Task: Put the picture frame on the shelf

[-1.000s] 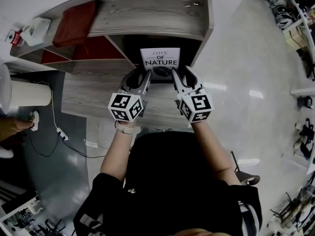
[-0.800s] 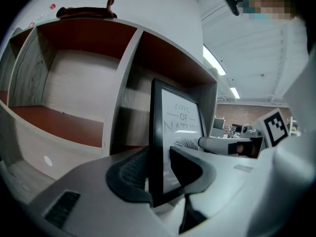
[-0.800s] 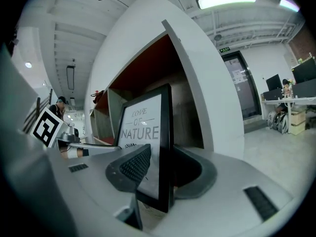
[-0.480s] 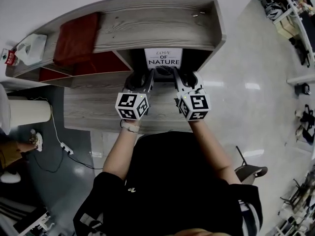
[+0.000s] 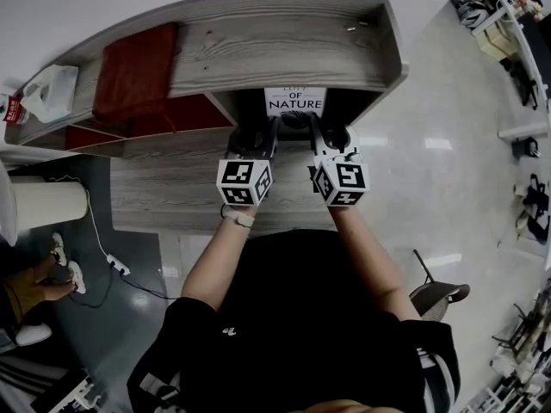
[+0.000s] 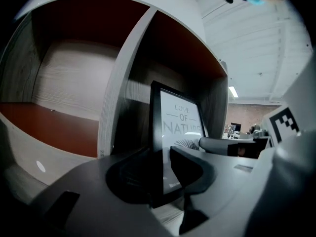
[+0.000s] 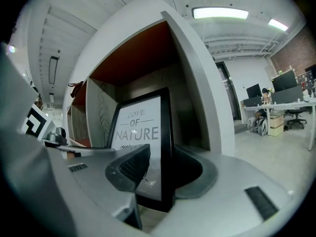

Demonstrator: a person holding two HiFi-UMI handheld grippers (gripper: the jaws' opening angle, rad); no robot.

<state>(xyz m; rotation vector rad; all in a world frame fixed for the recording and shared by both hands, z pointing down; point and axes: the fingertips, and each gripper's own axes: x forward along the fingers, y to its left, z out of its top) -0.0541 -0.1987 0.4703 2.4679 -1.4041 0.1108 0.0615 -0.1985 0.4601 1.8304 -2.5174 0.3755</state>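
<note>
**A:** Where's the frame at?

**B:** The picture frame is upright in the right-end compartment of the shelf. It's just inside the front edge with the print facing out, and the divider is on its left.

**A:** Claws?

**B:** The left claw is closed on the frame's left edge and the right claw on its right edge. Each has only a narrow gap, with one jaw on the glass side and one behind. Neither has hold of anything else.

**A:** Is it seated?

**B:** Can't tell. In the right gripper view the bottom corner sits very close to the compartment floor, but I can't see contact.

**A:** How much is left?

**B:** I'd say it's mostly done, since the frame is already inside the compartment. What's left is to rest it on the floor, maybe lean it back, then open both claws and pull out. The risk is tipping the frame forward on release.
</note>
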